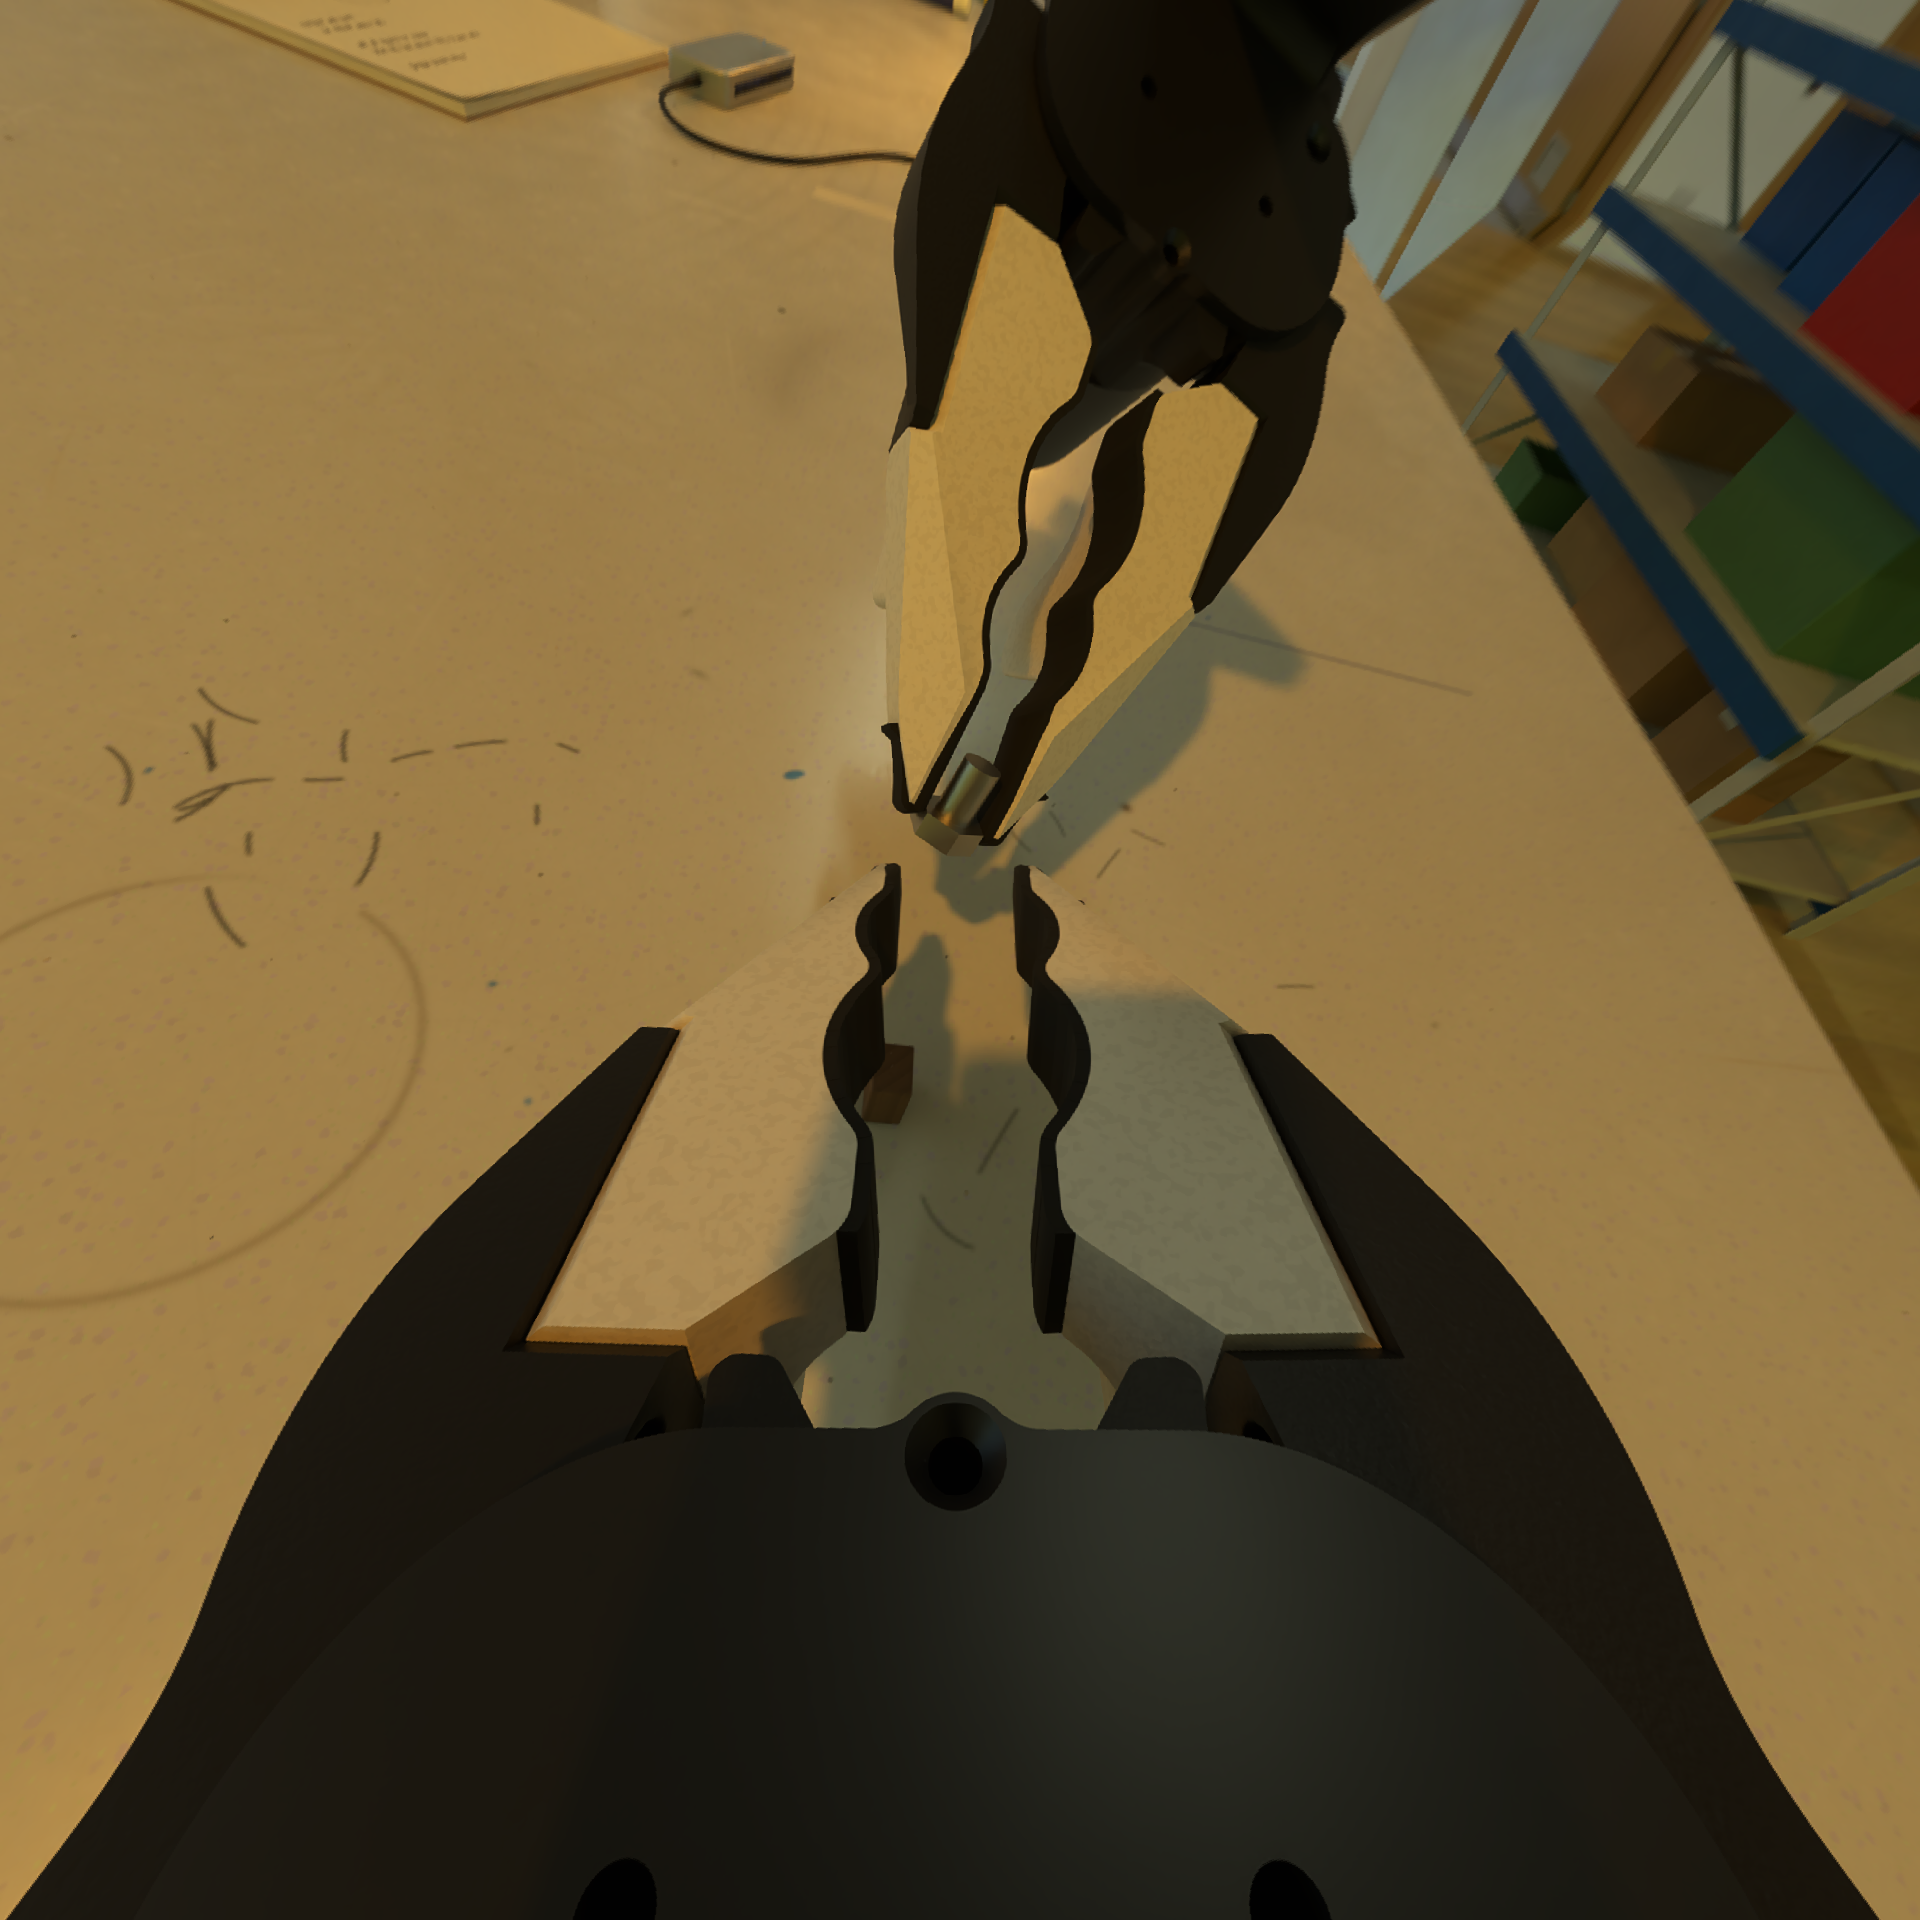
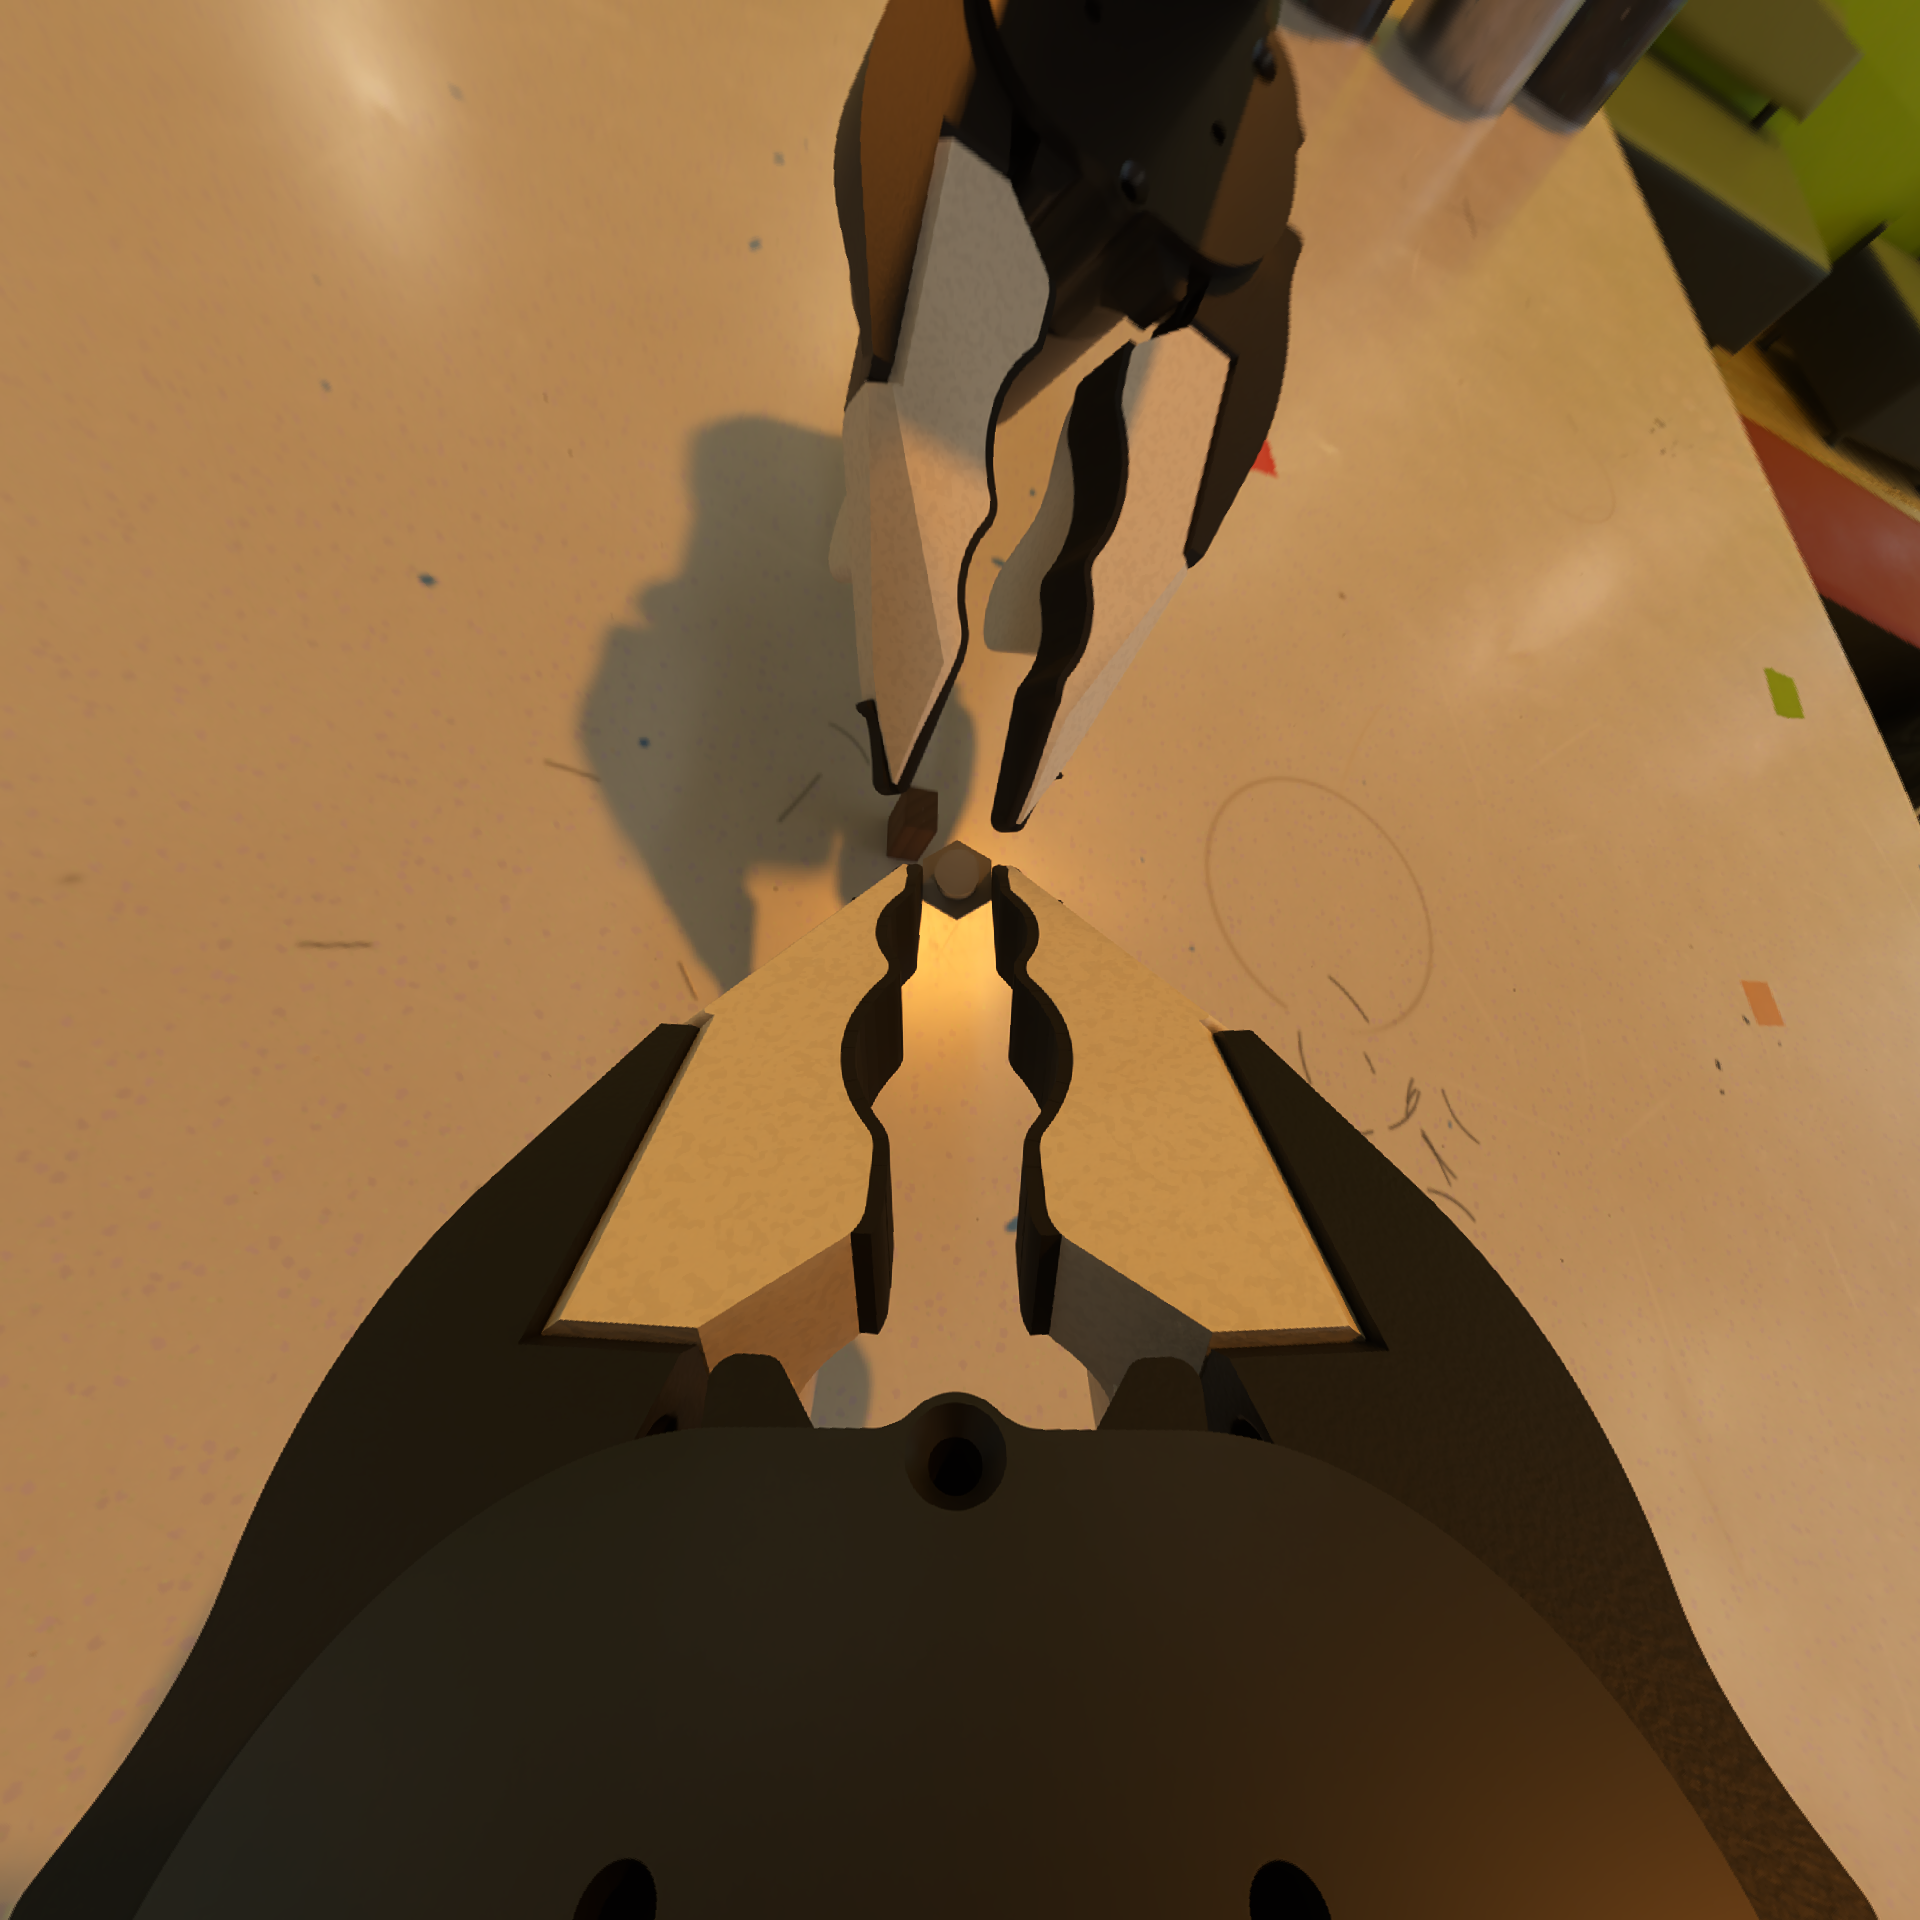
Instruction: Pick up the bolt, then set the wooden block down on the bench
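My right gripper (image 2: 956, 883) is shut on the small metal bolt (image 2: 956, 871), which sits between its fingertips just above the bench (image 2: 416, 312). In the left wrist view the right gripper (image 1: 956, 821) reaches in from above, with the bolt (image 1: 966, 790) in its tips. My left gripper (image 1: 958, 878) is open and empty. The small dark wooden block (image 1: 891, 1086) rests on the bench (image 1: 416, 520) under it, partly hidden by one finger. In the right wrist view the block (image 2: 912, 826) lies just below the left gripper (image 2: 951, 805).
A booklet (image 1: 416, 42) and a small grey box with a cable (image 1: 732, 68) lie at the far end. The bench edge runs along the right, with a blue shelf of coloured boxes (image 1: 1766, 468) beyond. Dark cylinders (image 2: 1496, 52) stand at the far right corner.
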